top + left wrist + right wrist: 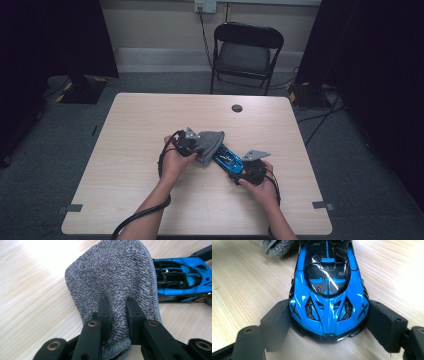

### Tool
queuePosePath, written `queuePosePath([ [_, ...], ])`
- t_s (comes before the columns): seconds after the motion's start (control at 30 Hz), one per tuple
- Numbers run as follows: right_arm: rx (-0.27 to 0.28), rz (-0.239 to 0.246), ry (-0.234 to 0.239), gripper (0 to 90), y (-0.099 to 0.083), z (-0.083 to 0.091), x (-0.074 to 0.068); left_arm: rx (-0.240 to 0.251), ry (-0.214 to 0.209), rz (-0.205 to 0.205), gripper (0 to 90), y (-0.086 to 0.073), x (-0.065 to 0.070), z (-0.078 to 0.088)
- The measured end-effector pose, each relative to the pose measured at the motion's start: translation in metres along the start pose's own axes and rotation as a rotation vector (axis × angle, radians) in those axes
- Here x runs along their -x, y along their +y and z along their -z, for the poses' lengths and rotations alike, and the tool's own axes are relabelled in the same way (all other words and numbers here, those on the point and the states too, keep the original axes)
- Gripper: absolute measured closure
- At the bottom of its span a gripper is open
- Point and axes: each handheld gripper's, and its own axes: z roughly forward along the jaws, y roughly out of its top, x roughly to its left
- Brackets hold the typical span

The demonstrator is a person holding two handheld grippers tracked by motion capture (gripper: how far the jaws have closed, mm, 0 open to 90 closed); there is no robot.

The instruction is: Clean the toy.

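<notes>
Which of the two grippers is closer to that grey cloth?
Left. The left gripper is clamped on the grey cloth. The right gripper grips the blue toy car at the end away from the cloth.

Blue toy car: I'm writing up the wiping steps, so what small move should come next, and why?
Probably draw the grey cloth along the blue toy car toward its nose. The left gripper is shut on the cloth, which lies over the car's far end, while the right gripper clamps the nose against the table, steadying it.
</notes>
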Motion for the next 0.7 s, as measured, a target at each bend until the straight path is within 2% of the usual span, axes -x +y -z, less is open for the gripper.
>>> queuePosePath([
  [0.07, 0.000, 0.000, 0.000, 22.9, 0.000, 0.000, 0.000, -0.001, 0.031, 0.004, 76.5, -0.001, -0.006, 0.005],
  [0.2, 0.000, 0.000, 0.000, 22.9, 0.000, 0.000, 0.000, 0.015, 0.051, 0.016, 76.5, -0.004, -0.014, 0.014],
  [0.27, 0.000, 0.000, 0.000, 22.9, 0.000, 0.000, 0.000, 0.046, 0.052, 0.044, 76.5, -0.005, -0.021, 0.026],
  [0.37, 0.001, 0.000, -0.001, 22.9, 0.000, 0.000, 0.000, 0.057, 0.046, 0.041, 76.5, -0.004, -0.023, 0.032],
  [0.43, 0.000, 0.000, 0.000, 22.9, 0.000, 0.000, 0.000, 0.076, 0.036, 0.034, 76.5, -0.001, -0.020, 0.038],
  [0.5, 0.000, 0.000, 0.000, 22.9, 0.000, 0.000, 0.000, 0.097, 0.007, 0.014, 76.5, 0.005, -0.013, 0.046],
  [0.63, 0.000, 0.000, 0.000, 22.9, 0.000, 0.000, 0.000, 0.115, -0.031, -0.026, 76.5, 0.011, 0.002, 0.050],
  [0.7, 0.001, 0.000, -0.001, 22.9, 0.000, 0.000, 0.000, 0.120, -0.042, -0.033, 76.4, 0.012, 0.006, 0.051],
])
